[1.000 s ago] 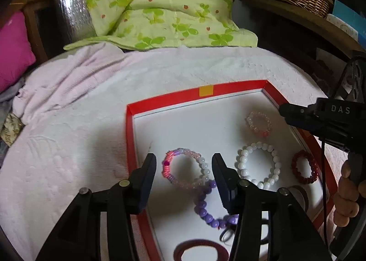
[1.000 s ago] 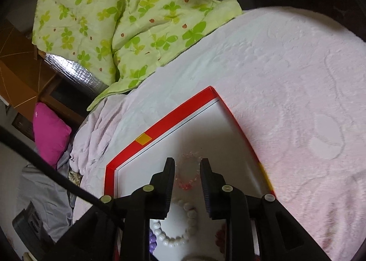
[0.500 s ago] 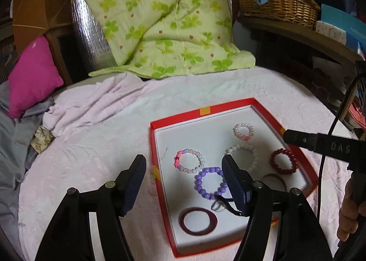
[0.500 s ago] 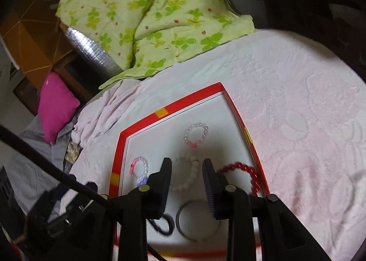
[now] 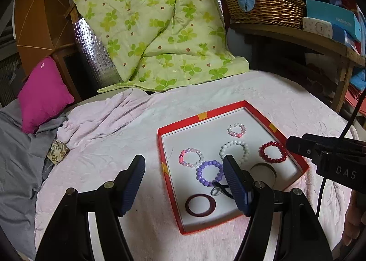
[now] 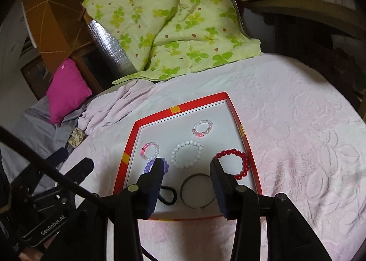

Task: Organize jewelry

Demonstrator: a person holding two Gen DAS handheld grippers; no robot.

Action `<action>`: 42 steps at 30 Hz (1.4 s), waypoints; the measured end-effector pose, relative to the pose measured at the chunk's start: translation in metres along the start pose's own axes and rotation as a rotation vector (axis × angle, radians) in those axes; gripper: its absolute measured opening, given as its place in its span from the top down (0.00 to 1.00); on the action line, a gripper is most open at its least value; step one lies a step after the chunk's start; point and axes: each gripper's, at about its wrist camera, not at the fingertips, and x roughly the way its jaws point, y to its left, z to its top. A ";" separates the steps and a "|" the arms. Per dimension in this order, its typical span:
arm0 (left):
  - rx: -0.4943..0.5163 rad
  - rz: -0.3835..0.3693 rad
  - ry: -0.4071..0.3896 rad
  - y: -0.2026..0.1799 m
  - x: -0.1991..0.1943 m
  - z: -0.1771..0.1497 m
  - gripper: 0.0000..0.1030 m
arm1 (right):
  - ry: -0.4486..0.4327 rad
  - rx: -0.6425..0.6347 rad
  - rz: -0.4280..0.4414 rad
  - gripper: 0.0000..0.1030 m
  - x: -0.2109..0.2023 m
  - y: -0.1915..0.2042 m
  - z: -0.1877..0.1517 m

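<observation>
We are holding both grippers above the red tray (image 5: 299,160): left gripper (image 5: 184,170) wide open, empty; right gripper (image 6: 186,168) opening, empty.

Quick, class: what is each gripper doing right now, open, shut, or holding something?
Left gripper: open, holding nothing.
Right gripper: jaws opening, nothing between them; bracelets lie in the red tray beyond.
</observation>
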 end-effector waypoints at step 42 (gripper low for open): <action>-0.078 0.161 -0.102 0.034 -0.204 -0.088 0.31 | -0.180 -0.203 0.003 0.50 -0.179 0.073 -0.103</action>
